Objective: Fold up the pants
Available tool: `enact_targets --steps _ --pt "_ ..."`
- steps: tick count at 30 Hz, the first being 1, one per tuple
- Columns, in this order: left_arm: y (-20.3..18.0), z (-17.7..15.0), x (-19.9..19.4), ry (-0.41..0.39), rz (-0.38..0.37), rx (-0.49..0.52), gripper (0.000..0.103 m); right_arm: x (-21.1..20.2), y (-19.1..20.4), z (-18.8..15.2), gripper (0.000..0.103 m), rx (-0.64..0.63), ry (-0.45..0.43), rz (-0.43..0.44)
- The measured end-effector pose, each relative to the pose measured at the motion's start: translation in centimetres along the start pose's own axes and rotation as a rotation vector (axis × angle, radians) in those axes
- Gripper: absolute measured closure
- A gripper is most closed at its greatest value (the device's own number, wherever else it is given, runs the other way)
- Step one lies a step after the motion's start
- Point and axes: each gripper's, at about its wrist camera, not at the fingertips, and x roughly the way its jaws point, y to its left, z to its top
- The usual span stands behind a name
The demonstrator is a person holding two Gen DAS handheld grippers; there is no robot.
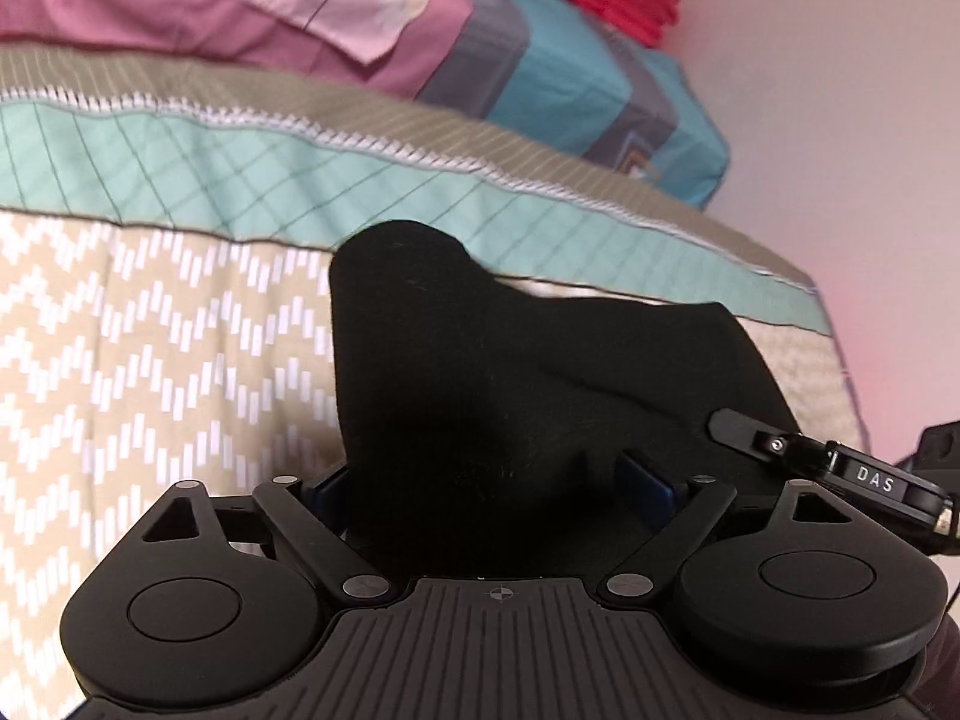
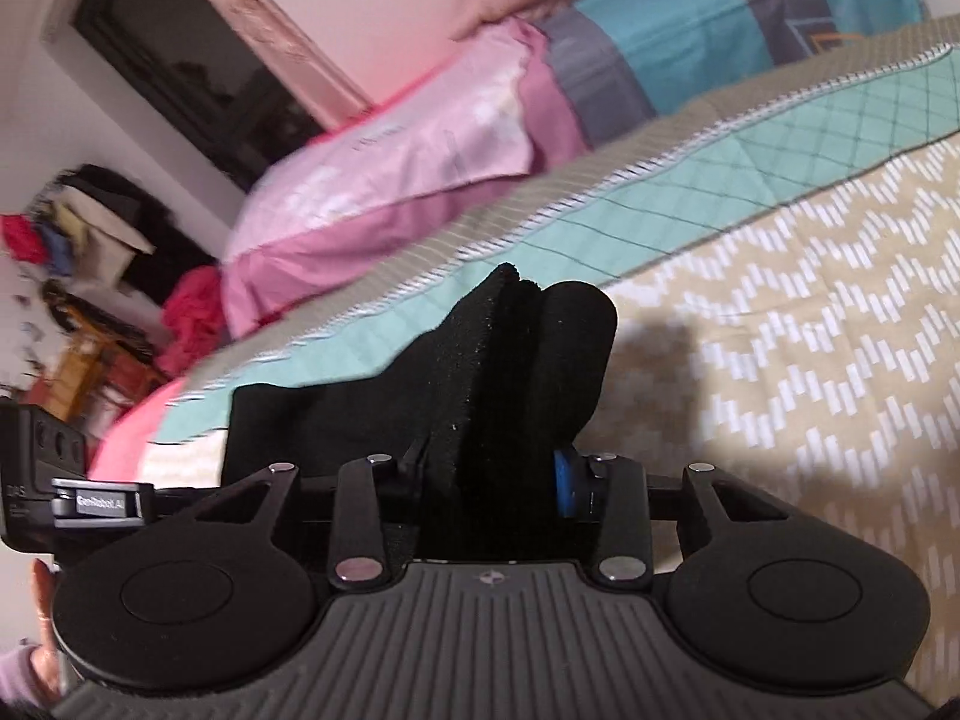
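Both claws clamped black pants (image 1: 480,372): left gripper (image 1: 486,474) and right gripper (image 2: 498,480) each pinched bunched fabric, lifted above chevron bedspread (image 1: 150,360), likely to carry fold over; pink pillow (image 2: 384,168) behind

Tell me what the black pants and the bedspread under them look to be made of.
Black pants: soft, matte knit, probably fleece or jersey; the cut edge looks thick and fuzzy with lint specks, and there is no sheen.
Bedspread: thin woven cloth, likely printed cotton or a blend; flat matte surface, crisp chevron and grid print, soft creases.
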Motion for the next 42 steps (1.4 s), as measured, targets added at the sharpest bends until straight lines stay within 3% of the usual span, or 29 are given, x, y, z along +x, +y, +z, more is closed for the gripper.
enact_targets --steps 7,10,11,12,14,15,17,20,25,30,38,42 --pt "-4.5 -3.7 -6.7 -0.027 0.002 0.106 0.000 -7.1 2.0 -3.8 0.061 0.064 -0.021 0.066" --pt "-4.7 -6.2 -7.3 0.013 -0.013 0.126 0.000 -8.8 1.4 -6.9 0.058 0.128 0.007 0.043" --pt "-4.4 -7.2 -7.1 0.034 -0.005 0.127 0.000 -8.8 0.9 -8.1 0.053 0.159 0.022 0.015" --pt "-4.1 -8.1 -6.3 0.064 0.027 0.125 0.000 -8.5 0.2 -9.2 0.045 0.191 0.044 -0.031" --pt "-3.3 -9.9 -3.9 0.124 0.141 0.117 0.000 -7.1 -1.3 -11.1 0.041 0.217 0.093 -0.184" --pt "-2.9 -10.6 -2.7 0.154 0.202 0.110 0.000 -6.7 -1.7 -11.8 0.034 0.226 0.105 -0.237" --pt "-2.3 -11.9 -1.1 0.202 0.263 0.113 0.000 -7.4 -1.7 -12.6 0.034 0.234 0.063 -0.199" --pt "-2.3 -12.4 -1.9 0.166 0.276 0.099 0.000 -8.3 -0.9 -13.3 0.032 0.140 0.043 -0.251" --pt "-3.5 -13.5 -4.3 0.143 0.386 0.187 0.000 -11.5 -2.5 -14.4 0.026 0.221 0.007 -0.279" --pt "-4.0 -15.4 -7.2 0.145 0.492 0.181 0.000 -13.0 -1.0 -16.1 0.026 0.149 0.041 -0.498" --pt "-5.9 -18.3 -9.3 0.101 0.568 0.209 0.000 -12.9 5.0 -18.8 0.021 -0.034 0.077 -0.492" --pt "-6.7 -19.5 -9.9 0.089 0.566 0.224 0.000 -12.5 7.4 -19.9 0.019 -0.121 0.094 -0.492"
